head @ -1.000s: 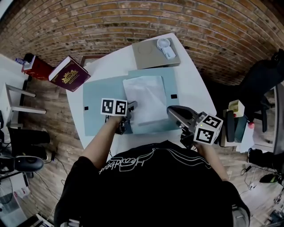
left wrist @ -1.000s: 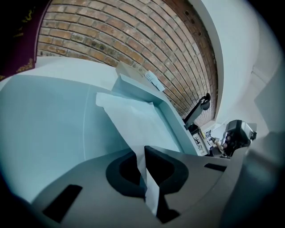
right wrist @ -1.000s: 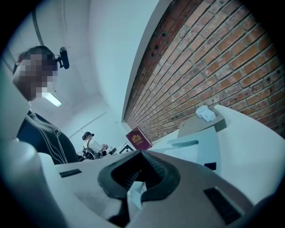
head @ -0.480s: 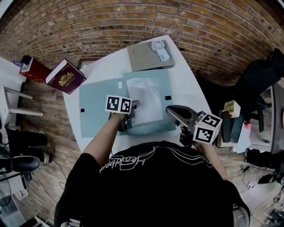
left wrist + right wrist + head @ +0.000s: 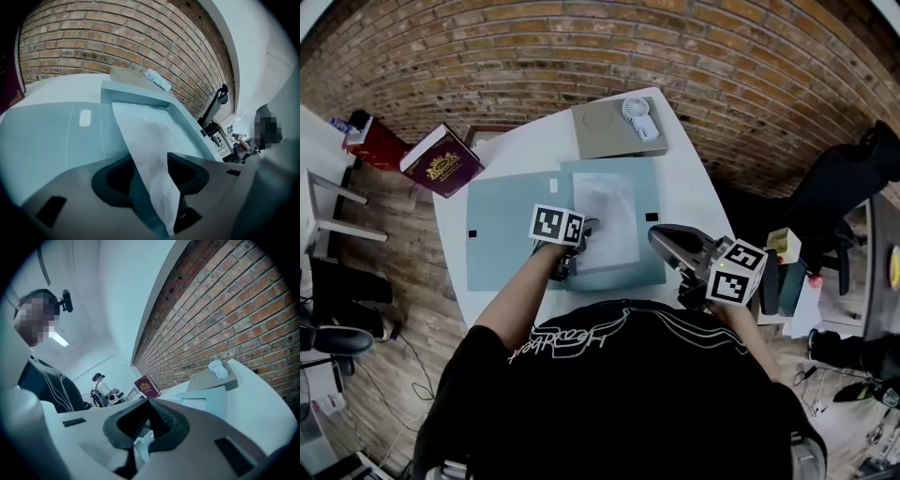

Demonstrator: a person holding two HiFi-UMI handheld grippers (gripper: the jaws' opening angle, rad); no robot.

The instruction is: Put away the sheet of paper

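**Tongs let go of paper over open folder**

On the far left, a maroon book (image 5: 441,159) juts over the edge of a white table (image 5: 514,141) set against a curved brick wall (image 5: 581,47). A pale teal folder (image 5: 502,230) lies open across the tabletop, its left leaf bare.

The left gripper (image 5: 147,158) points steeply down at the folder's near edge, close to the fold. Its jaws have just been opening and now stand apart. The near corner of the sheet of paper (image 5: 607,220) runs up between them, and neither pad can be seen pressing on it.

The white sheet lies on the folder's right leaf, somewhat askew and inside the leaf's edges. In the left gripper view that leaf's far and right edges show as a raised rim.

Beyond the folder, at the table's far end, a grey board (image 5: 602,133) carries a small white handheld fan (image 5: 639,114).

To the right, the right gripper (image 5: 656,236) hovers near the table's right edge, apart from the folder and aimed almost level. Its jaws are drawn together at the tips and grasp nothing.
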